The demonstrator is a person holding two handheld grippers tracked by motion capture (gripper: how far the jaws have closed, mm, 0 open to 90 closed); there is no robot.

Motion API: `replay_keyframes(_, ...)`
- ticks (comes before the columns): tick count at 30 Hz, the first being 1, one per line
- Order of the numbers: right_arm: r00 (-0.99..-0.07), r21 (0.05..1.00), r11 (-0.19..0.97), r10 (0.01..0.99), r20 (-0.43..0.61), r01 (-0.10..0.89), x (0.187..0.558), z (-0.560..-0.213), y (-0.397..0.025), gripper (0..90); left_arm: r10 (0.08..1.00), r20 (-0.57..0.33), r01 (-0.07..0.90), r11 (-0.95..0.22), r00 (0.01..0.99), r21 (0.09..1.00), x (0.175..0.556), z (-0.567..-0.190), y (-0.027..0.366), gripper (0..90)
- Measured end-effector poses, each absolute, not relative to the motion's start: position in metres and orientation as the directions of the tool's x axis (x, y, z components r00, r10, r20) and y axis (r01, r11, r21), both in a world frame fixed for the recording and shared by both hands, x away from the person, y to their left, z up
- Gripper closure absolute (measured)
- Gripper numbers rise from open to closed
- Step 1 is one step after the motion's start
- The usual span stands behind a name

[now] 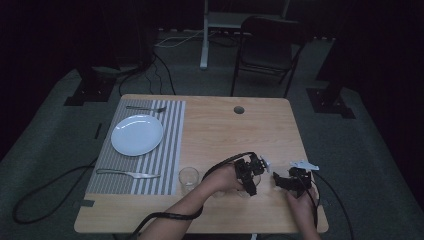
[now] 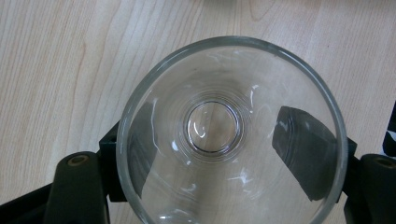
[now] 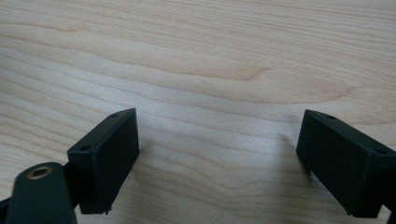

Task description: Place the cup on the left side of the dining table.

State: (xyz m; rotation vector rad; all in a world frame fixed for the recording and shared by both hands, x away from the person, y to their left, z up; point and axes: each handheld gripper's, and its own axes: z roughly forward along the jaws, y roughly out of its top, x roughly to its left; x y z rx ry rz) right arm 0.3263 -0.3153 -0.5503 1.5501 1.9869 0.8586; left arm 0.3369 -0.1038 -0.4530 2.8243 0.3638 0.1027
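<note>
Held glass: a clear, empty glass (image 2: 231, 135) with a thick rim and a round, heavy base, seen from above in the left gripper view; wood grain shows through its bottom.
Where it is: near the front edge of the table (image 1: 225, 135), right of centre, mostly hidden under the hand in the high view.
Left gripper: the left gripper (image 2: 224, 154) has one black jaw on each side of the glass, pressed against its wall, so it is clamped on the glass.
Right gripper: the right gripper (image 3: 219, 158) has its jaws wide apart over bare wood, nothing between them; in the high view it sits just right of the left one.
Second glass: another empty glass (image 1: 189, 178) stands near the left hand, at the corner of the striped placemat (image 1: 170, 145).
Place setting: a white plate (image 1: 137, 135) lies on the placemat, a fork (image 1: 146, 108) beyond it and a knife (image 1: 128, 173) on its near side.
In the way: the second glass stands between the held glass and the placemat.
</note>
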Motion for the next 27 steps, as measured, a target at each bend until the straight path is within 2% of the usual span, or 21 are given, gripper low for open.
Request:
replay_keyframes(15,-0.249,0.722,0.165,0.969,0.010,0.672,0.326,-0.550,-0.315,12.7,0.284,0.040,0.256,-0.909,0.958,0.329,0.344,-0.443,-0.100,29.2)
replay_keyframes(27,-0.248,0.723,0.165,0.969,0.009,0.671,0.326,-0.550,-0.315,12.7,0.348,0.064,0.297,-0.871,0.935,0.391,0.357,-0.421,-0.089,29.1)
